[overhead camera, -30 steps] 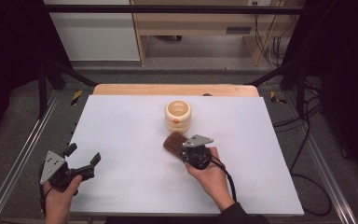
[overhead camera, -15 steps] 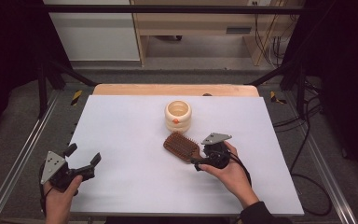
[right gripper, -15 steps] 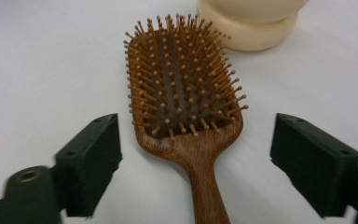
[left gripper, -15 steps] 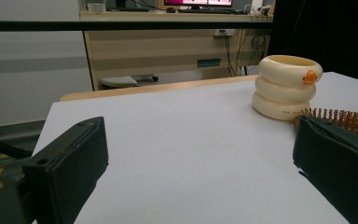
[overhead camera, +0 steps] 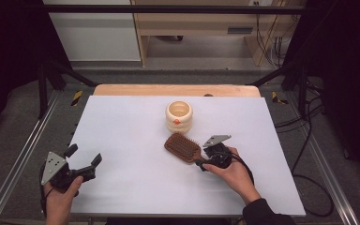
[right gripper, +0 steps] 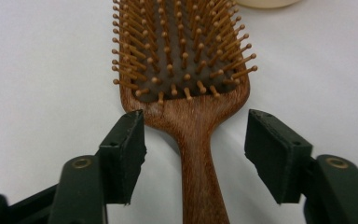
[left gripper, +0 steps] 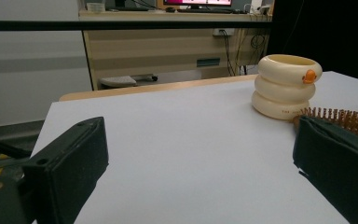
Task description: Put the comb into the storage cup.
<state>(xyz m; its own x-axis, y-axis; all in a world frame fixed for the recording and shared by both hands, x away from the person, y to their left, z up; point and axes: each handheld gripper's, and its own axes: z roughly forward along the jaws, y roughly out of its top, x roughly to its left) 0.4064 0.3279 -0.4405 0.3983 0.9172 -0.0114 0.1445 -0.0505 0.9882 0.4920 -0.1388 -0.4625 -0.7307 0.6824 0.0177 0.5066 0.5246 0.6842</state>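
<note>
High view: brush on the counter, both jaws spread

High view first: your right gripper (overhead camera: 205, 161) sits at the handle end of the wooden hairbrush (overhead camera: 183, 146), which lies bristles up on the white counter (overhead camera: 122, 126), head pointing up and to the left. A cream ringed cup (overhead camera: 179, 116) with an orange mark stands just beyond the brush head. Your left gripper (overhead camera: 82, 161) rests well apart, near the counter's front left corner, gripping nothing.

Left gripper view: your jaws stand wide apart with bare counter between them. The cup (left gripper: 286, 87) stands off to the right, and the bristles of the hairbrush (left gripper: 342, 119) show just behind the right-hand jaw.

Right gripper view: your jaws are released, one on each side of the hairbrush (right gripper: 186, 88) where the head narrows into the handle. Neither pad touches the wood; there is a gap on both sides. The brush lies flat on the counter, and the cup's edge (right gripper: 265, 3) peeks in at the top.
</note>
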